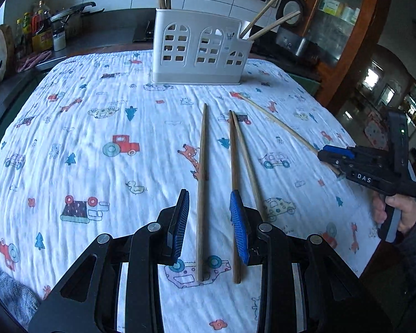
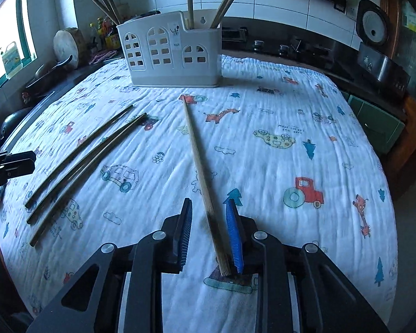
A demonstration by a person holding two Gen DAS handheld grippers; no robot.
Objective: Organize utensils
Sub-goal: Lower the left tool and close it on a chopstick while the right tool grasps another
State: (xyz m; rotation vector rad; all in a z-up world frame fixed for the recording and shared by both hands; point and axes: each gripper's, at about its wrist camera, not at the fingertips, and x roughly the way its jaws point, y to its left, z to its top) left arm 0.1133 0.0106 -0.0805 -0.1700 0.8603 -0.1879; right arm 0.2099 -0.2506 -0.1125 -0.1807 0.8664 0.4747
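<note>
Now both tools, left tool (image 1: pixel 209 226) and right tool (image 2: pixel 211 234), hung unclenched, each straddling a chopstick (image 1: pixel 201 194), (image 2: pixel 199 172); next pinch, lift into caddy (image 1: pixel 199 52).

— What colours does the cloth (image 1: pixel 97 116) carry?
— White, printed with red tractors, orange giraffes, blue trees and pastel cars, right out to its edges.
— And the holder (image 1: pixel 199 50) at the far edge?
— Plain white, pierced with arched window shapes.
— The chopsticks?
— The three together (image 1: pixel 201 183) are brown wood; the single chopstick (image 2: pixel 199 172) is paler, darkening at its near end.
— The grippers?
— Both the left gripper (image 1: pixel 209 222) and the right gripper (image 2: pixel 209 230) are black with ribbed blue pads (image 1: pixel 239 230).
</note>
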